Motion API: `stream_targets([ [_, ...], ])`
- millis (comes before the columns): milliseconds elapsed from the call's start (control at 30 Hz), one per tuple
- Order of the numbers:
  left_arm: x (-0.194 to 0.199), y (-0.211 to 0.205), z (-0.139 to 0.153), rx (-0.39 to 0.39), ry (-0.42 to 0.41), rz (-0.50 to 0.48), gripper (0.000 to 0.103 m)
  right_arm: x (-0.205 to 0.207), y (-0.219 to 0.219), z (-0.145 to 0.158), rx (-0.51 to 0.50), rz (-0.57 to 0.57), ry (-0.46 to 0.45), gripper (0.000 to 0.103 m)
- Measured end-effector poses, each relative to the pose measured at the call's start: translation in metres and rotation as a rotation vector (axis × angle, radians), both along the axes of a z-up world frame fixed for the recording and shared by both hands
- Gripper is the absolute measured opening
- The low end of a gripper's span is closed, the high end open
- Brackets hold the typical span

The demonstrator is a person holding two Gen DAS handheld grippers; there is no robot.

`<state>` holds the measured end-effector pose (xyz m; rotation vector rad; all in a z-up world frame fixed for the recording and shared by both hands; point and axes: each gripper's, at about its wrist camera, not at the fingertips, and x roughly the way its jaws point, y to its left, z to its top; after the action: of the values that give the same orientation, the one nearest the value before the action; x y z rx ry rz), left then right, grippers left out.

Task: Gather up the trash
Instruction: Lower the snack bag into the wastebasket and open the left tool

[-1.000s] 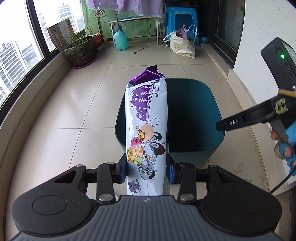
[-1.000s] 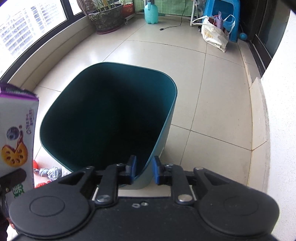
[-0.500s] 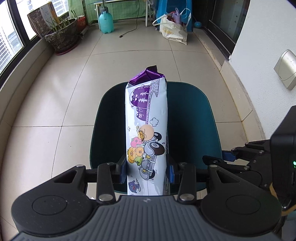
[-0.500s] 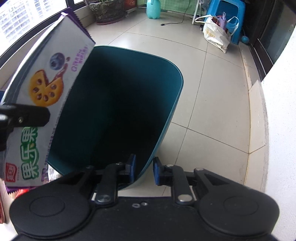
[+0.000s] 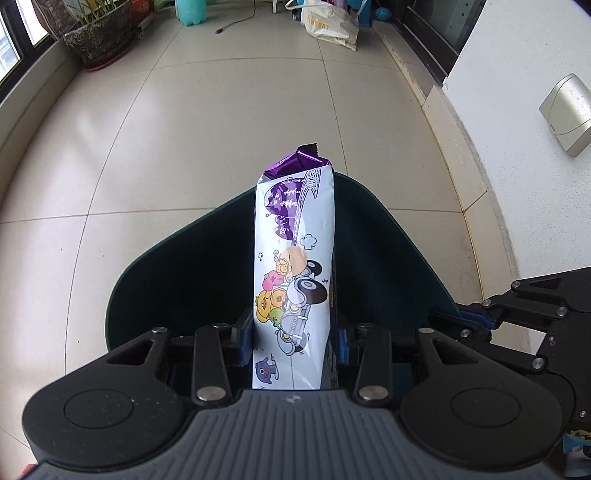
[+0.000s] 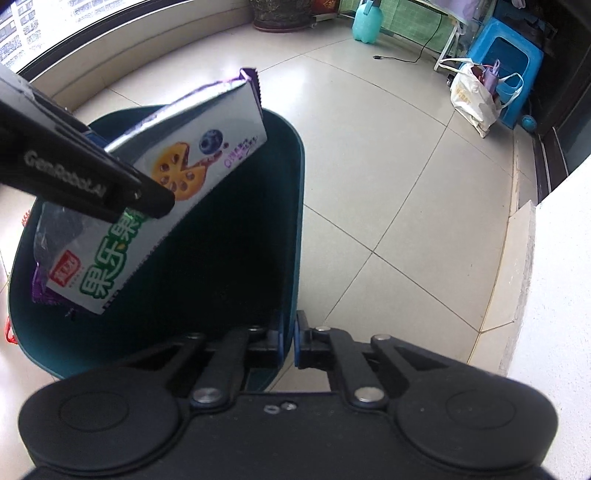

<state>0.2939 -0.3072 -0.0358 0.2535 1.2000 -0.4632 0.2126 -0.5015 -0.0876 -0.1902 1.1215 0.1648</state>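
Note:
My left gripper [image 5: 293, 341] is shut on a white and purple snack packet [image 5: 295, 266] with cartoon prints, held over the open mouth of a dark teal trash bin [image 5: 388, 243]. In the right wrist view the packet [image 6: 166, 206] hangs tilted above the bin [image 6: 258, 236], with the left gripper's finger [image 6: 85, 181] across it. My right gripper [image 6: 290, 341] is shut on the bin's near rim. The right gripper also shows in the left wrist view [image 5: 476, 319] at the bin's right edge.
The bin stands on a tiled balcony floor [image 5: 184, 129]. A white wall [image 5: 517, 110] runs along the right. A potted plant [image 5: 99, 40], a teal bottle [image 6: 365, 22], a white bag [image 6: 476, 99] and a blue stool [image 6: 509, 55] stand at the far end. Some red scraps [image 6: 9, 332] lie left of the bin.
My left gripper has carried the packet forward and lower over the bin's mouth. The right gripper stays clamped on the rim, and the bin has tilted a little.

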Motion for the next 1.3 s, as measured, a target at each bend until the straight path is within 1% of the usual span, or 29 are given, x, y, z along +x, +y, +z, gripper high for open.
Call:
stream_targets([
  [133, -0.008, -0.004, -0.026, 0.039, 0.039, -0.007, 0.04, 0.0, 0.003, 0.0, 0.005, -0.009, -0.016, 0.003],
  [200, -0.013, -0.006, -0.035, 0.059, 0.045, -0.014, 0.04, -0.002, 0.004, 0.0, 0.001, -0.016, -0.028, 0.003],
  [267, -0.017, -0.006, -0.043, 0.068, 0.049, -0.017, 0.041, -0.003, 0.003, 0.001, 0.015, -0.036, -0.033, 0.003],
  [333, -0.02, -0.004, -0.049, 0.078, 0.053, -0.023, 0.041, -0.015, 0.004, 0.003, 0.026, -0.055, -0.038, 0.003],
  [433, -0.022, 0.001, -0.054, 0.077, 0.06, -0.014, 0.042, -0.021, 0.007, 0.005, 0.016, -0.056, -0.047, 0.003],
  [467, -0.023, 0.003, -0.056, 0.072, 0.065, -0.013, 0.044, -0.021, 0.006, 0.004, 0.016, -0.056, -0.048, 0.004],
  [567, -0.025, 0.007, -0.058, 0.056, 0.072, -0.006, 0.058, -0.024, 0.006, 0.005, 0.025, -0.062, -0.047, 0.004],
  [600, -0.024, 0.007, -0.056, 0.05, 0.071, -0.005, 0.061, -0.024, 0.006, 0.005, 0.024, -0.062, -0.048, 0.004],
  [633, -0.025, 0.009, -0.055, 0.046, 0.07, -0.005, 0.062, -0.025, 0.006, 0.005, 0.023, -0.064, -0.049, 0.004],
  [667, -0.027, 0.011, -0.053, 0.043, 0.067, -0.003, 0.062, -0.017, 0.002, 0.004, 0.026, -0.07, -0.048, 0.004],
  [767, -0.034, 0.018, -0.044, 0.042, 0.045, -0.004, 0.062, -0.015, 0.003, 0.004, 0.022, -0.079, -0.047, 0.004],
  [900, -0.046, 0.031, -0.023, 0.026, 0.006, -0.004, 0.062, -0.011, 0.003, 0.002, 0.017, -0.091, -0.05, 0.004],
  [1067, -0.07, 0.061, 0.008, 0.032, -0.052, -0.002, 0.062, -0.014, 0.005, 0.002, 0.005, -0.101, -0.052, 0.004],
  [1167, -0.074, 0.078, 0.022, 0.025, -0.072, 0.029, 0.062, -0.018, 0.009, 0.001, -0.001, -0.101, -0.054, 0.004],
  [1300, -0.076, 0.114, 0.038, 0.008, -0.082, 0.078, 0.062, -0.016, 0.008, 0.002, 0.012, -0.129, -0.051, 0.004],
])
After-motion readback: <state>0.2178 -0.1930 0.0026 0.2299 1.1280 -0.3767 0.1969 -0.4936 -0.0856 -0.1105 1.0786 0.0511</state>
